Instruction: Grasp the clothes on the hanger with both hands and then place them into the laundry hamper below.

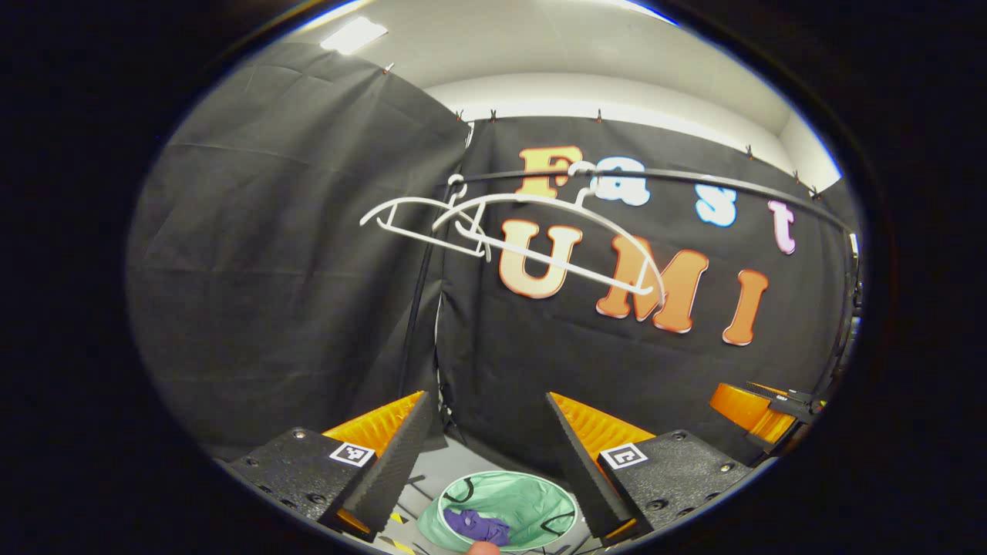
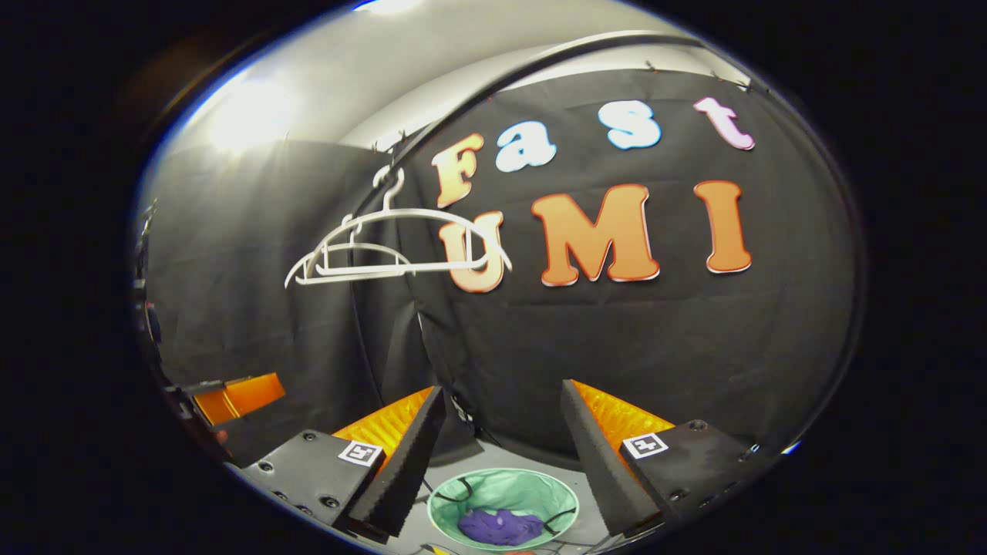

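Two bare white hangers (image 1: 509, 231) hang from a dark rail (image 1: 694, 181) high in the left gripper view; the same hangers (image 2: 385, 250) show at upper left in the right gripper view. Far below stands a round green laundry hamper (image 1: 532, 497) with a purple garment (image 1: 480, 527) lying inside it. In the right gripper view the hamper (image 2: 532, 489) and its purple garment (image 2: 500, 527) sit between the fingers. My left gripper (image 1: 486, 455) is open and holds nothing. My right gripper (image 2: 501, 447) is open and holds nothing too. The other gripper (image 1: 759, 408) shows at the right edge of the left gripper view.
Black cloth walls close the booth on the back and sides. A grey floor (image 2: 493, 455) surrounds the hamper. A dark upright pole (image 1: 420, 301) stands at the corner where the cloths meet. The left gripper (image 2: 231, 397) appears at the left edge of the right gripper view.
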{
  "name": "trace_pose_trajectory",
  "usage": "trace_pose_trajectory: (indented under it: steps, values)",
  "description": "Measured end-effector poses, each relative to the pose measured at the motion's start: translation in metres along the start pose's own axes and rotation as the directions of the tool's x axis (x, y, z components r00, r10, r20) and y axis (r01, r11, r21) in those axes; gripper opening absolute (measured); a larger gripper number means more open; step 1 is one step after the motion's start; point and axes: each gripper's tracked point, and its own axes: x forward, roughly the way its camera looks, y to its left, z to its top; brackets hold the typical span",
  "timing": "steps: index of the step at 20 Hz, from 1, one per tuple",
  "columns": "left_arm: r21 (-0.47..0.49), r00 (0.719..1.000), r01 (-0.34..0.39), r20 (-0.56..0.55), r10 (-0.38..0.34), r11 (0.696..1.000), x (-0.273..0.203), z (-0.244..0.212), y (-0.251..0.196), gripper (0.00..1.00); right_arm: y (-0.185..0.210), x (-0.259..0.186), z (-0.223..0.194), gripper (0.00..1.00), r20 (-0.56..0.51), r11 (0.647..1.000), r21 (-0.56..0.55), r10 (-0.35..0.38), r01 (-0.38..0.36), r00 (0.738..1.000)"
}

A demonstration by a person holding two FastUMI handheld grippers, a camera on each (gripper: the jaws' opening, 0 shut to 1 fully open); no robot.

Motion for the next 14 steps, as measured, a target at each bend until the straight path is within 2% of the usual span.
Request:
trace_pose_trajectory:
  steps: [3,6,13,14]
  values:
    - [-0.019,0.999,-0.006,0.047,0.007,1.0,-0.041,0.039,0.011,0.86,0.025,-0.045,0.032,0.92,0.052,0.998,-0.055,-0.036,0.039,0.998]
    - [-0.012,0.997,-0.022,0.072,0.023,1.0,-0.072,0.057,0.041,0.86,0.039,-0.079,0.038,0.9,0.075,0.994,-0.091,-0.051,0.057,0.996]
    - [0.029,0.99,-0.059,0.13,0.054,0.998,-0.122,0.07,0.083,0.86,0.042,-0.142,0.058,0.89,0.167,0.983,-0.104,-0.135,0.153,0.977]
    - [0.03,0.989,-0.064,0.137,0.059,0.997,-0.125,0.07,0.087,0.86,0.041,-0.146,0.06,0.98,0.174,0.98,-0.116,-0.139,0.161,0.975]
